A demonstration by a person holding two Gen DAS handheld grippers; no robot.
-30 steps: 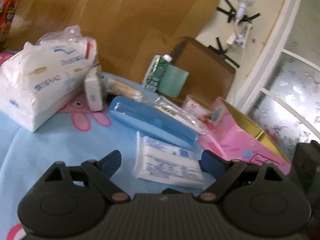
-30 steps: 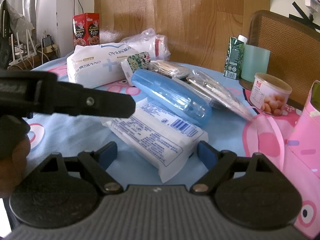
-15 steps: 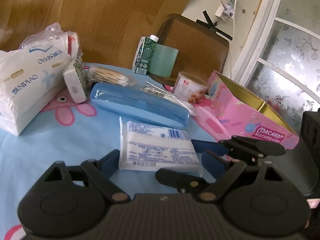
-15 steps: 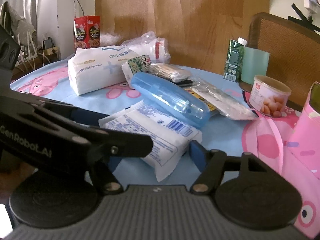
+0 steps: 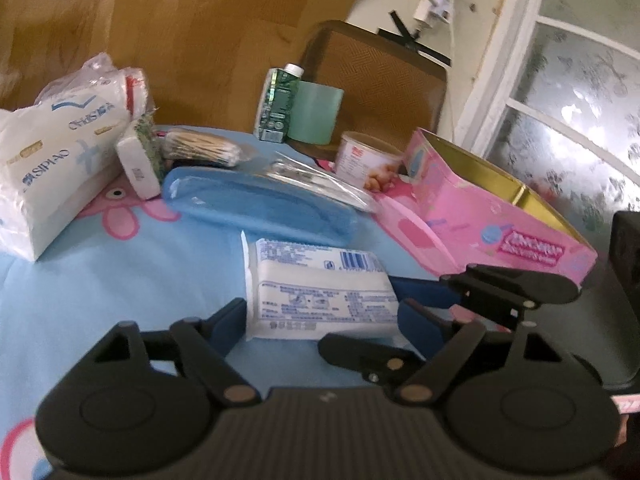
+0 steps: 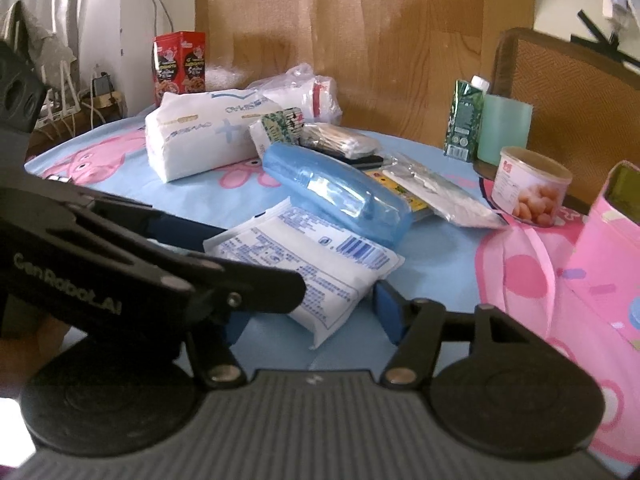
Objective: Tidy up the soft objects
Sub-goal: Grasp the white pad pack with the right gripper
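1. Both claws have just been closing around the same flat white tissue pack [image 5: 320, 292], which lies on the blue cartoon-print counter [image 5: 120, 272] just in front of the blue plastic case [image 5: 260, 204].
2. The left claw [image 5: 320, 316] has narrowed since a second ago; its blue pads sit at either end of the pack. Whether they already press on it I cannot tell.
3. The right claw [image 6: 312, 312] has come in from the other side and narrowed too. Its right pad stands at the pack's edge; its left pad is hidden behind the other tool.
4. The pack lies flat, not lifted.
5. Judging by this, a two-handed pick-up is starting, perhaps toward the open pink biscuit tin [image 5: 500, 216] nearby.
6. The large tissue bag [image 6: 208, 136] and the rest look untouched.
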